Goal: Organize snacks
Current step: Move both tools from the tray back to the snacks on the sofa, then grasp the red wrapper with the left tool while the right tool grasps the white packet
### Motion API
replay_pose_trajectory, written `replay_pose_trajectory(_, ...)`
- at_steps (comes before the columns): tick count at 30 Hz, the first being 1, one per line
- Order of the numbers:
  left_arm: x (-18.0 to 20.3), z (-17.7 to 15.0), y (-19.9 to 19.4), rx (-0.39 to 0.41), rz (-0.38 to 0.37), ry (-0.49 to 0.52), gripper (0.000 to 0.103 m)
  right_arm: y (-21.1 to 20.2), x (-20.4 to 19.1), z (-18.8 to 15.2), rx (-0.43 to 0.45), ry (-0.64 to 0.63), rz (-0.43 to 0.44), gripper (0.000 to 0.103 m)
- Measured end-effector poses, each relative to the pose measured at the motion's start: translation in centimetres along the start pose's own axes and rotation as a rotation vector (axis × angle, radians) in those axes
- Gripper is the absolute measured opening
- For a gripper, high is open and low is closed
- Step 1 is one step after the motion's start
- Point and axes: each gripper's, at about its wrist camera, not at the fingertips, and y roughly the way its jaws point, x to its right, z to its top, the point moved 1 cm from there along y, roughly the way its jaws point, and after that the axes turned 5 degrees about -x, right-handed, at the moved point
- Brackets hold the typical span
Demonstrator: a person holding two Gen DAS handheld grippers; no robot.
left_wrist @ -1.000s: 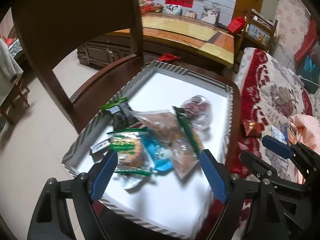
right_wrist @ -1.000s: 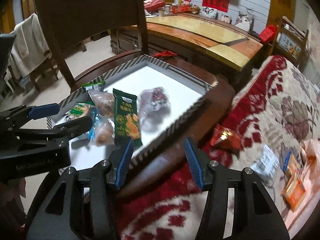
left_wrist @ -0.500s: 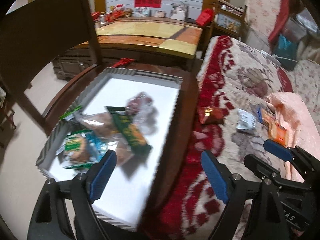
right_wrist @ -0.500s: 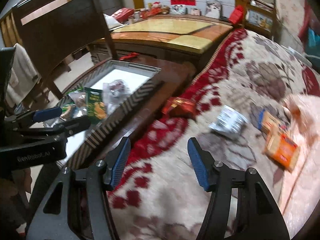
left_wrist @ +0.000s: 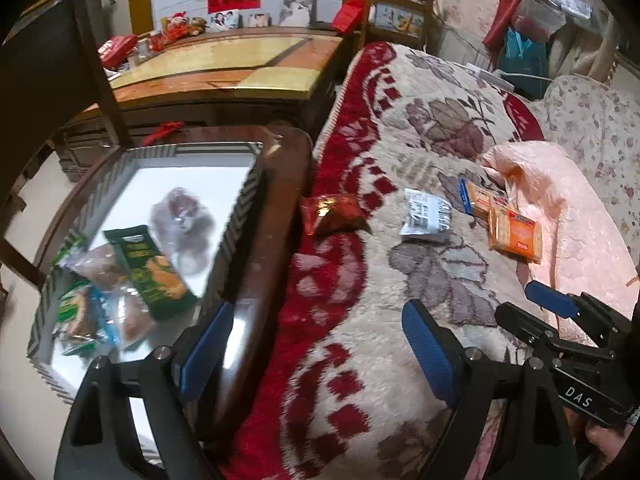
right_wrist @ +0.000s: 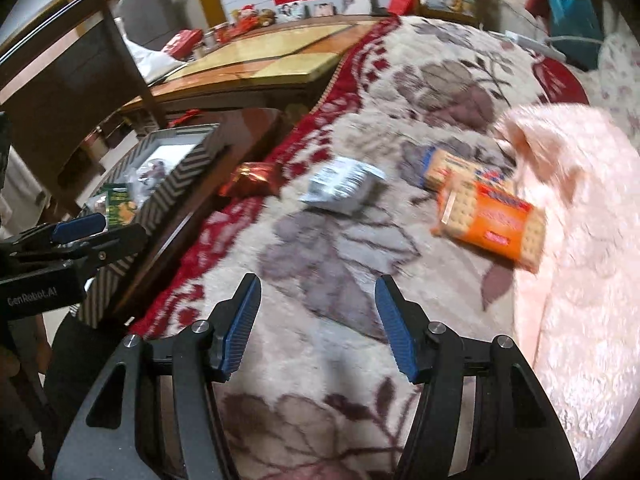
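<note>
A striped-rim white tray [left_wrist: 244, 216] on a dark wooden table holds several snack packs, among them a green one [left_wrist: 150, 268]. On the floral blanket lie a red foil pack [left_wrist: 330, 214], a white-grey pack [left_wrist: 426, 218], an orange cracker pack [left_wrist: 514, 234] and a blue-edged cracker pack [left_wrist: 476, 198]. My left gripper [left_wrist: 316, 340] is open over the table edge and blanket, holding nothing. My right gripper [right_wrist: 318, 312] is open and empty above the blanket, short of the orange cracker pack [right_wrist: 492, 220], white-grey pack [right_wrist: 344, 186] and red foil pack [right_wrist: 252, 180]. The tray [right_wrist: 192, 160] shows at left.
A pink quilted cloth [right_wrist: 580, 208] lies right of the crackers. A dark chair back [left_wrist: 48, 60] stands behind the tray. A long wooden cabinet [left_wrist: 240, 64] runs along the far side. My left gripper's body [right_wrist: 80, 228] sits at the left of the right wrist view.
Both grippers swung right, from over the tray to over the blanket, so the loose packs came into view. The right jaws stand a little wider than a second ago.
</note>
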Motion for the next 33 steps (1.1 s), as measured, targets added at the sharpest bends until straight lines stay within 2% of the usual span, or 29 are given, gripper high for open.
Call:
replay_pose_trajectory(7, 0.7, 1.3, 1.7, -0.032, -0.027, 0.019, 0.088, 0.7, 2.3, -0.5, -0.012, 0.045, 0.005, 0.060)
replay_pose_trajectory(10, 0.9, 2.3, 2.8, -0.048, -0.065, 0.045, 0.088, 1.2, 2.8, -0.7, -0.019, 0.055, 0.008, 0.060)
replay_pose_trajectory(19, 1.8, 6.0, 5.4, -0.071, -0.140, 0.263, 0.088, 2.2, 4.3, -1.2, -0.041, 0.085, 0.013, 0.060)
replay_pose_trajectory(26, 3.0, 7.5, 8.1, -0.143, -0.141, 0.463, 0.088, 3.0, 4.6, -0.8, -0.053, 0.087, 0.013, 0.060)
replay_pose_trajectory(29, 3.7, 7.7, 9.3, -0.169, -0.115, 0.562, 0.088, 3.2, 4.7, -0.6, -0.056, 0.085, 0.013, 0.060)
replay_pose_trajectory(33, 3.8, 8.4, 11.1, -0.232, -0.113, 0.619, 0.088, 3.4, 4.9, -0.3, -0.054, 0.089, 0.013, 0.060)
